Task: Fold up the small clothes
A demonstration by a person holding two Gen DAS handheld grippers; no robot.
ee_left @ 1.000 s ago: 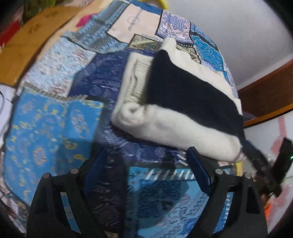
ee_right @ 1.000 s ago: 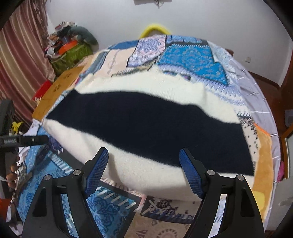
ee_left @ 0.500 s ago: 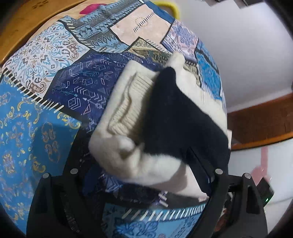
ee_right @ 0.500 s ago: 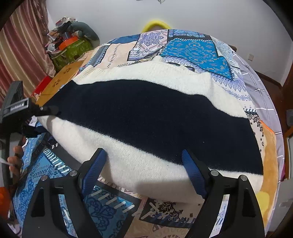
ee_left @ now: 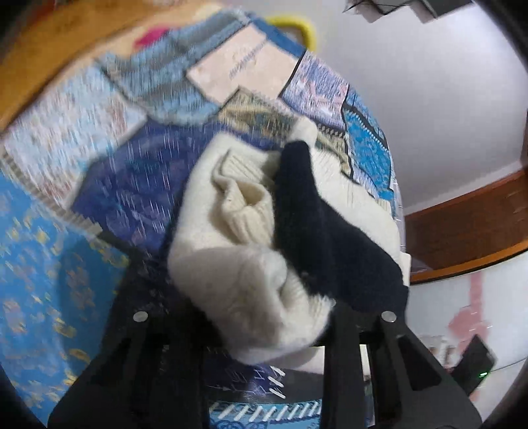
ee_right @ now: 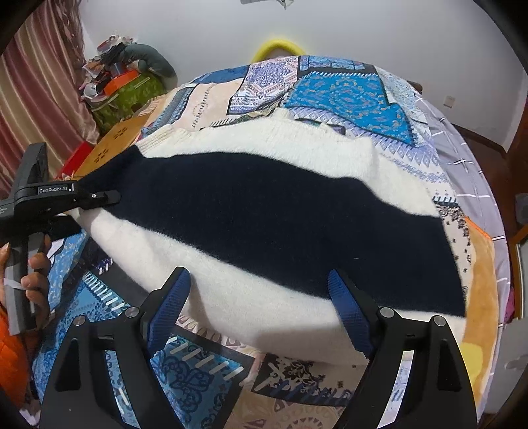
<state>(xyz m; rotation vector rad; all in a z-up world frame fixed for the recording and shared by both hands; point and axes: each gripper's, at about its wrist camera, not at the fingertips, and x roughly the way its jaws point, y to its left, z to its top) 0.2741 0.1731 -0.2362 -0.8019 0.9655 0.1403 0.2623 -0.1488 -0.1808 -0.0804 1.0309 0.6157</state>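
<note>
Sweater [ee_right: 264, 211]: fuzzy cream knit with a broad navy band, lying folded on the blue patchwork bedspread [ee_right: 346, 95] | my left gripper [ee_left: 264, 316]: jaws closing on the bunched cream end, ribbed cuff showing above | my right gripper [ee_right: 260, 300]: jaws wide, straddling the near cream edge, not gripping.

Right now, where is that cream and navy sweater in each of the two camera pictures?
Left wrist view: the sweater bunches in the centre, its near end between the closing left claw.
Right wrist view: the sweater spreads across the middle, just beyond the open right claw.
Shared landmark: the yellow hoop behind the patchwork bedspread.
</note>
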